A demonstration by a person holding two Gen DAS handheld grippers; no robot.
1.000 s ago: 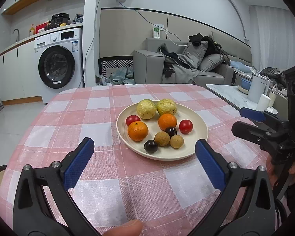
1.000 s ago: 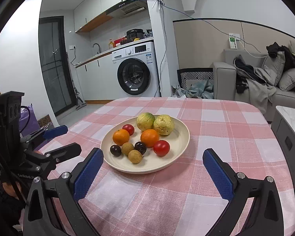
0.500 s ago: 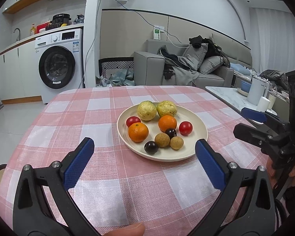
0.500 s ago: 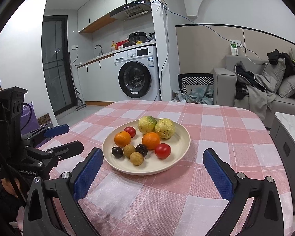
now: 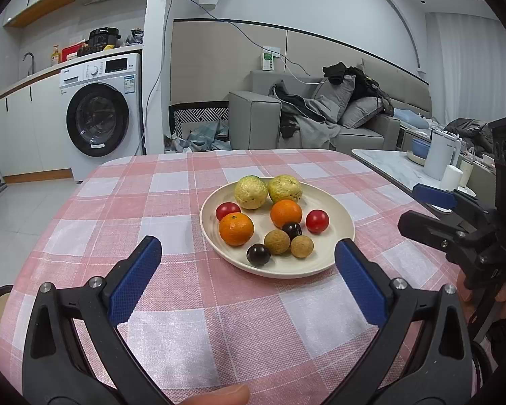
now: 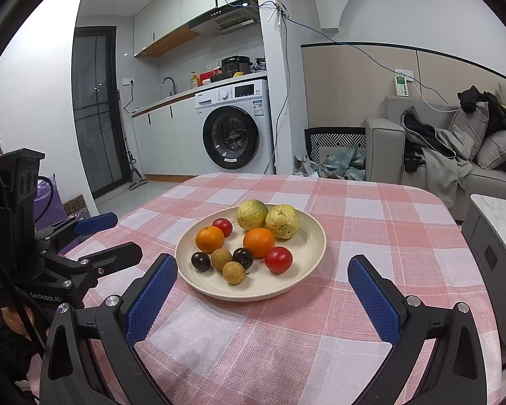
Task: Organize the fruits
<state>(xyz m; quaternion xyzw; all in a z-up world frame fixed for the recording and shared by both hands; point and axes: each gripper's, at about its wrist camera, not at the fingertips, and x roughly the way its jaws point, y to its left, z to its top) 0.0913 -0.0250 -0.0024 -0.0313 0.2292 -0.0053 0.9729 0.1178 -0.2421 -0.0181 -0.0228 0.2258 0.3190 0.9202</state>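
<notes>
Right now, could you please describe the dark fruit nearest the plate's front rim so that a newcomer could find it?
On the pink checked tablecloth sits a round cream plate of fruit. At its near edge lies a small dark purple round fruit, left of two tan ones. Unlike the other dark fruit, it touches no orange.

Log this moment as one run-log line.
left gripper: open, empty | right gripper: open, empty | round cream plate: ten fruits | pink checked tablecloth: plate only
</notes>
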